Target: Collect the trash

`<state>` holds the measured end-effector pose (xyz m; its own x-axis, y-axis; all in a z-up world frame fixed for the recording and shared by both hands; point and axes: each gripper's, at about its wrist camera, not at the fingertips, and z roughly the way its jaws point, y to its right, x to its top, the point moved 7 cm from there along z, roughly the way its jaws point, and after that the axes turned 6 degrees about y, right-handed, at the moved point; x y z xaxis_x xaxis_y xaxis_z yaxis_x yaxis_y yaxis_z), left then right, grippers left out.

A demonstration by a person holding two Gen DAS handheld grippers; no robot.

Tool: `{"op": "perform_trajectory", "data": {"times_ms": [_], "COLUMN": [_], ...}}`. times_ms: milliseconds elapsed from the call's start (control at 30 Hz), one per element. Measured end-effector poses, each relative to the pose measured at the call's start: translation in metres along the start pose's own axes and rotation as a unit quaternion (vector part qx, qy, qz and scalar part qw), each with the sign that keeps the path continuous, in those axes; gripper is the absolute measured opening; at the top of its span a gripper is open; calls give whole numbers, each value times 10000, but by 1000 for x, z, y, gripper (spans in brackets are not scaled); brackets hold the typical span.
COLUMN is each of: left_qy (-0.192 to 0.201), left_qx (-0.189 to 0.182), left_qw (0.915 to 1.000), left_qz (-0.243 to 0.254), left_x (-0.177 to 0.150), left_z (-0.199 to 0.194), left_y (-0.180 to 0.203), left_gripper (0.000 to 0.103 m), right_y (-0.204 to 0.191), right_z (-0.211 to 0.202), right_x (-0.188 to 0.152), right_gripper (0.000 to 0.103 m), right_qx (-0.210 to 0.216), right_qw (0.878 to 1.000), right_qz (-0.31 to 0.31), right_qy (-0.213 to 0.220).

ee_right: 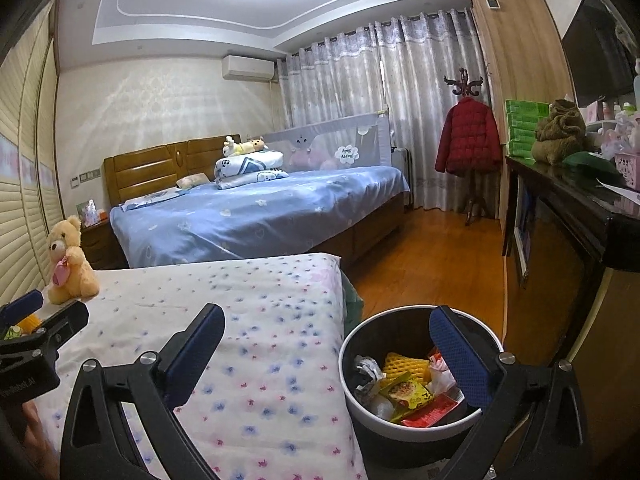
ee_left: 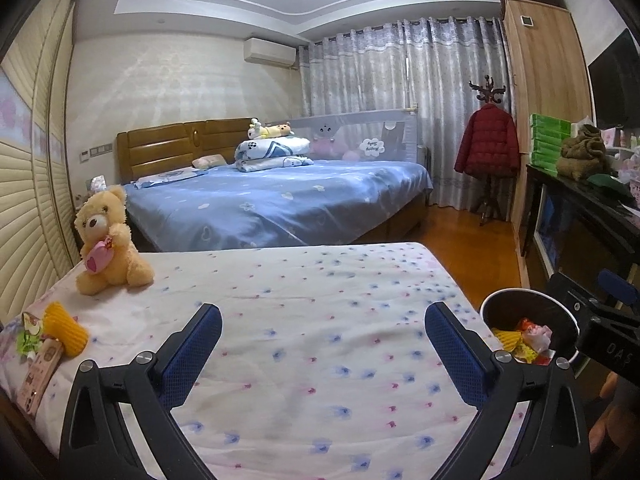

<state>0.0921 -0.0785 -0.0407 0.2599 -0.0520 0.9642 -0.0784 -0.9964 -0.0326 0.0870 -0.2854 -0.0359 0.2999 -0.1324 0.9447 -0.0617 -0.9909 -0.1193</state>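
A round trash bin stands on the floor beside the flowered bed, holding wrappers and a yellow foam net. It also shows in the left wrist view. More trash lies at the bed's left edge: a yellow foam net, a green wrapper and a pink carton. My left gripper is open and empty above the bed, right of that trash. My right gripper is open and empty, its right finger over the bin.
A teddy bear sits on the flowered bed's far left. A blue bed lies beyond. A dark desk with clutter lines the right wall. A coat rack with a red jacket stands on the wooden floor.
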Motion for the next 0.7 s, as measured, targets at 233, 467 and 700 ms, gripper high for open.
{"op": "perform_trajectory", "data": {"times_ms": [233,467,700], "left_qy": [-47,-32,9], "left_qx": [30,9,2], "left_qw": [9999,9999,10000], "left_qz": [-104,-103,-96], "left_x": [1,3,2], "left_z": [6,8,8], "left_y": [-7,-9,-12], "left_gripper": [102,102,102], "right_y": [-3,-7,-9], "right_z": [1,5,5], "right_x": [1,-1,-3], "right_gripper": [103,103,103], "right_qx": [37,85,122], "right_qw": [10000,9999,9999], "right_qz": [-9,-16,-9], "right_qy": [-15,-81,-108]}}
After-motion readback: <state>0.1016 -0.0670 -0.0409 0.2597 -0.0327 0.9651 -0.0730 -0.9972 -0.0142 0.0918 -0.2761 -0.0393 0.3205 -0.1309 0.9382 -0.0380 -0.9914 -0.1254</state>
